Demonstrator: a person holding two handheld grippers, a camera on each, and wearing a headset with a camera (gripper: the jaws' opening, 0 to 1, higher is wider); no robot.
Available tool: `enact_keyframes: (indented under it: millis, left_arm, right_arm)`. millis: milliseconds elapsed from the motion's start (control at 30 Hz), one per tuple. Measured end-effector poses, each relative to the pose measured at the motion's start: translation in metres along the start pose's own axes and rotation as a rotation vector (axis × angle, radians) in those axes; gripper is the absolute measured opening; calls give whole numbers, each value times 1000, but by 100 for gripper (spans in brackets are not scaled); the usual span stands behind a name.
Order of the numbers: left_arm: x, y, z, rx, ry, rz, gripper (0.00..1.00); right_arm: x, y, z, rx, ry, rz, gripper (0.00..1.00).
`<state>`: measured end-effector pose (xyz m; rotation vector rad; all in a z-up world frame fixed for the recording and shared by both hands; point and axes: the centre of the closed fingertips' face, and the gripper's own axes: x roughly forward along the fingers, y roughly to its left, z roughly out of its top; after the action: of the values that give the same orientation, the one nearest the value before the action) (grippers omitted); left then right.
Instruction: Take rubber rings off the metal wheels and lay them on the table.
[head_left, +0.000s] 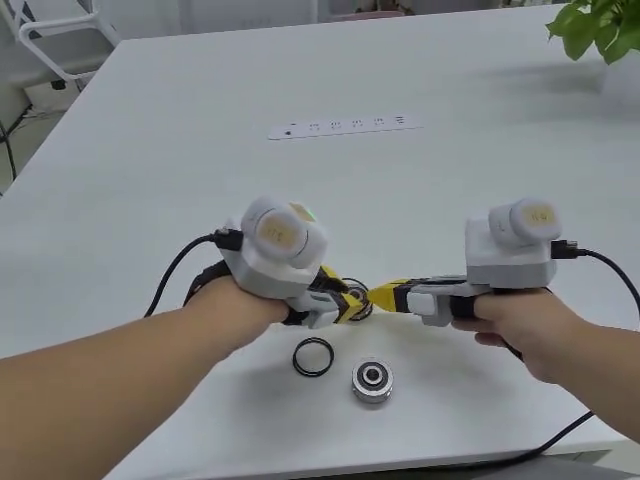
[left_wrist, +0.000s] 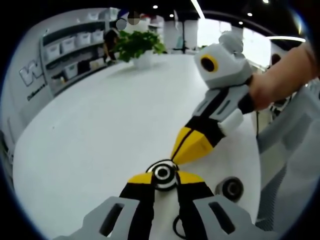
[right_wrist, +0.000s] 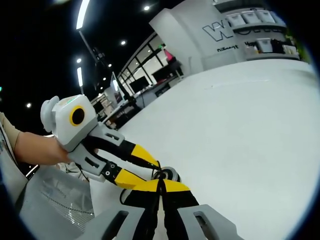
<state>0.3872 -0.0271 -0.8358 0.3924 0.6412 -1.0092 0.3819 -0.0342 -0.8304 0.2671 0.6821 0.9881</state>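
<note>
Ring (head_left: 313, 357), black and loose, lies flat on the table (head_left: 200, 150) at 6 o'clock from where the two tools meet in the head view. A second wheel (head_left: 372, 381) stands just beside it at about 4 o'clock, apart from it (whether this one has rubber on its rim is hard to tell).

In the left gripper view, the left gripper (left_wrist: 165, 177) is clamped on a wheel (left_wrist: 163, 172), one yellow tip on each side of it, and holds it above the table. The right gripper (left_wrist: 176, 158) comes in from 1 o'clock, its tips pressed together and touching that wheel's rim. Whether they pinch any rubber there cannot be told.

The right gripper view agrees: its own jaws sit closed with no visible gap, right at the held wheel.

In the head view a power strip (head_left: 345, 126) lies at 12 o'clock, well away from the work, and a plant (head_left: 600, 25) is at 1 o'clock in the far corner.
</note>
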Motion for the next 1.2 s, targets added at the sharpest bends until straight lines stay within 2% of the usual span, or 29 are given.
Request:
enact_keyframes:
  millis: [400,867,1200]
  left_arm:
    - [-21,-5,13,16,-54,-4,25]
    - [-53,-19,25,37,-122,-28,35]
    - [-76,-21,26,31,-143,-21,43]
  right_arm:
    - [-6,2,7,-5,-14,-1,0]
    - [-13,10,11,-13,-26,6,0]
    - [-15,22,16,-21,-32,30,0]
